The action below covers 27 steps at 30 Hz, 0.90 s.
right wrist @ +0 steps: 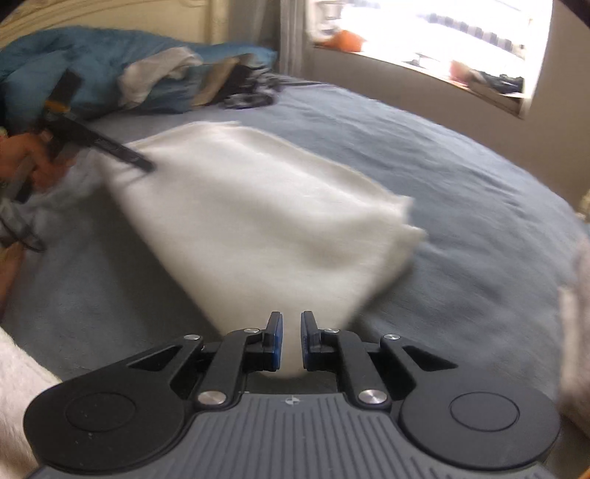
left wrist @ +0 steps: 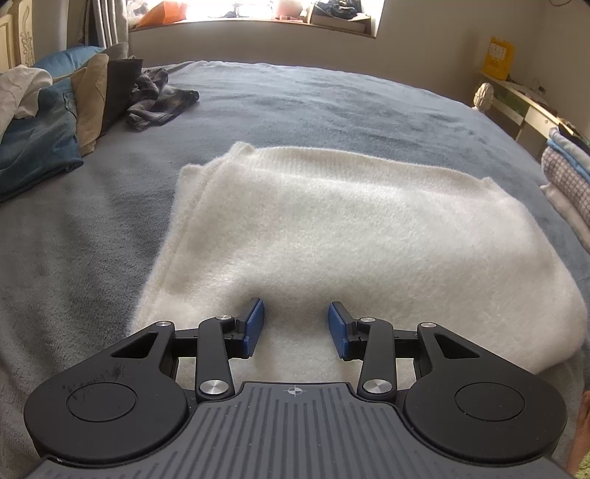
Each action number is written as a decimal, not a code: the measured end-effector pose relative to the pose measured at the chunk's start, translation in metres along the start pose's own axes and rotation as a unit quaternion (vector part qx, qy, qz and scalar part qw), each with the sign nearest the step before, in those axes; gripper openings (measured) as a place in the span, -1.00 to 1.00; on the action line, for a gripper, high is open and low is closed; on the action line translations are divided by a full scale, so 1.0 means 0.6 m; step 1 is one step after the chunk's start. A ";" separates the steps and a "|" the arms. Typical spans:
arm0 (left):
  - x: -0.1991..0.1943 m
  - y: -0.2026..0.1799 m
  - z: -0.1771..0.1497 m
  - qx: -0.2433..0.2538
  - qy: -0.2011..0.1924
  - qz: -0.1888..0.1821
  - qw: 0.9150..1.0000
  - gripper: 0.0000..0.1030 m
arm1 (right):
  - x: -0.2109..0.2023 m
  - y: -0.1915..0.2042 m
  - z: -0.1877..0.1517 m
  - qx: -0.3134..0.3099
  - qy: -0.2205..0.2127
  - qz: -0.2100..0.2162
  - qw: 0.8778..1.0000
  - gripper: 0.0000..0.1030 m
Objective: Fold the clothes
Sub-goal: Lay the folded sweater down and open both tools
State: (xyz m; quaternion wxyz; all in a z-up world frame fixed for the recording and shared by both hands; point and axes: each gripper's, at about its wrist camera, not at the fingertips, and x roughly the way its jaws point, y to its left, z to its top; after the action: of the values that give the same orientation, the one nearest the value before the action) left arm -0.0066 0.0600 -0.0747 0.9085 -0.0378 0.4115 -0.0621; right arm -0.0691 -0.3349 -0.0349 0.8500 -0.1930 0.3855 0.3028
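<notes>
Blue-padded fingers (left wrist: 254,328) of our left gripper (left wrist: 296,326) stand partly apart, pressed down into the fluffy cream-white knitted garment (left wrist: 332,235); the fabric between them is not pinched. From this left wrist view the garment lies folded over on the grey-blue fleece bedspread (left wrist: 92,221), its near fold under our jaws. A heap of unfolded clothes, blue denim and tan among them (left wrist: 55,121), sits to the left, and a stack of folded laundry (left wrist: 568,173) shows at the right edge, beneath a bright window (left wrist: 295,11).

From the right wrist view, blurred by motion, our right gripper (right wrist: 292,341) has narrowed onto a bunch of the same cream cloth, which fills the slim gap between its pads. The garment fans away from there across the bedspread (right wrist: 479,221) toward the left gripper (right wrist: 121,153), held in a hand (right wrist: 25,154).

We judge a fold is under way: the left pins, the right should carry its corner across and lay it flat.
</notes>
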 end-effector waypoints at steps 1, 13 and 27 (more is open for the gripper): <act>0.000 0.000 0.000 0.001 0.000 -0.001 1.000 -0.25 | 0.022 0.006 -0.002 -0.010 0.020 -0.003 1.000 -0.80; 0.002 0.009 -0.002 0.005 -0.002 -0.011 1.000 -0.25 | 0.013 0.002 0.060 0.008 0.040 0.026 0.999 -0.82; 0.005 0.013 0.001 0.020 0.002 -0.016 1.000 -0.25 | 0.061 0.081 0.104 -0.052 0.048 0.031 0.997 -0.80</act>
State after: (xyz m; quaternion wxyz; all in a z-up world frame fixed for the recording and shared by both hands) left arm -0.0036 0.0674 -0.0777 0.9073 -0.0258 0.4111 -0.0850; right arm -0.0487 -0.2507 -0.0287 0.8094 -0.2394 0.4155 0.3389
